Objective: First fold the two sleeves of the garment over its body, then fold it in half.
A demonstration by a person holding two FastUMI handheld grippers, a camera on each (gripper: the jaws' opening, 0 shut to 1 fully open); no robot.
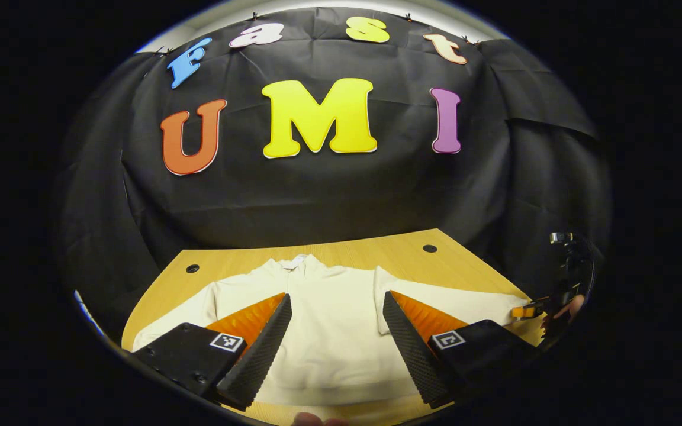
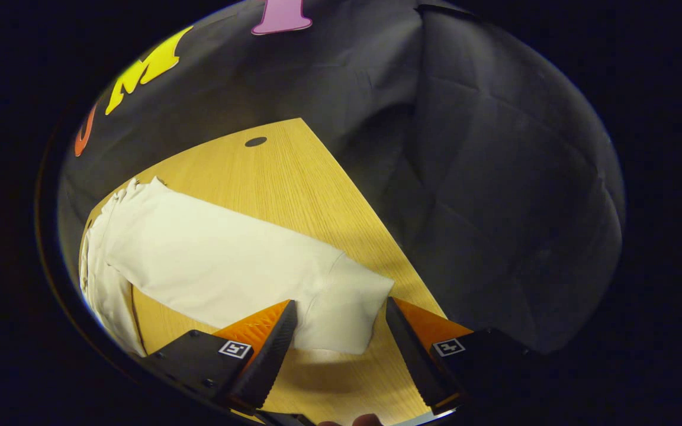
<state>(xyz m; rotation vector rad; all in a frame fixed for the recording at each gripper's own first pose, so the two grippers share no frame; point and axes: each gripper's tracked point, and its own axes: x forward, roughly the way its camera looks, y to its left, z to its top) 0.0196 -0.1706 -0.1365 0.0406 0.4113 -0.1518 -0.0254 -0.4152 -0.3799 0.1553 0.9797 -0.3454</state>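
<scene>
Garment (image 1: 323, 319) lies flat on table (image 1: 388, 248), sleeves unfolded; both grippers' jaws spread, right gripper (image 2: 341, 331) over cuff (image 2: 347, 307), nothing folded yet.

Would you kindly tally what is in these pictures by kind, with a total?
Garments: 1, cream garment spread flat
Tables: 1, wooden table
Table holes: 2, left hole, right hole
Grippers: 2, left gripper, right gripper
Total: 6

Cream garment (image 1: 323, 319) flat on table, sleeves (image 2: 228, 260) spread out
</scene>
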